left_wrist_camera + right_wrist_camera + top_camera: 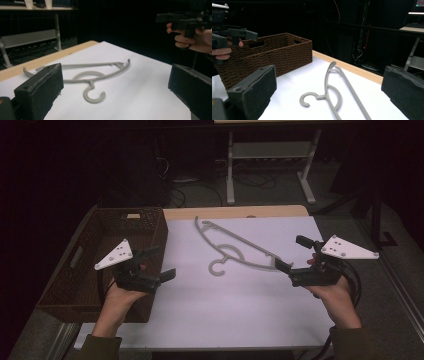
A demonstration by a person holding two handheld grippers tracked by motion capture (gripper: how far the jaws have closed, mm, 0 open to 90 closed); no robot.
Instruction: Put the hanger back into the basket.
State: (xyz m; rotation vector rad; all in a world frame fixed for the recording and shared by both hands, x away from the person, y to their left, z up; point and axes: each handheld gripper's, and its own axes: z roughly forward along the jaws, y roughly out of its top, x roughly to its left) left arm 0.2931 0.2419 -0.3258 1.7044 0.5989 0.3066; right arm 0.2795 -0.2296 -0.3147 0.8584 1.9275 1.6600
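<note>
1. Two claws in hand, one per side, both held above the white surface [210, 315] and facing inward toward each other across it.
2. Left claw [159, 264]: jaws spread wide apart, nothing between them. It sits over the near right corner of the brown woven basket [100, 227], with the person's left hand [117, 302] gripping from below. A grey three-cornered plate rides on top.
3. Right claw [293, 254]: jaws also wide apart and empty. The right hand [337, 297] holds it at the right edge of the surface; a cable trails down beside the wrist.
4. Grey plastic hanger [232, 251] lies flat on the white surface, between the two claws and a little farther off than either. Its hook [216, 268] points toward the near side, curl open to the right in the high view; the long bar runs diagonally from far left to near right.
5. Right end of the hanger lies just beside the lower jaw of the right claw; whether they touch, I cannot tell. The left claw is well apart from the hanger.
6. Left gripper view: hanger [87, 75] seen flat between the two black jaws, the other claw [185, 21] beyond it, upper right.
7. Right gripper view: hanger [332, 95] in mid frame, basket [274, 56] behind it to the left.
8. Far edge: a strip of bare wood past the white sheet, then dark floor with table legs and cables.
</note>
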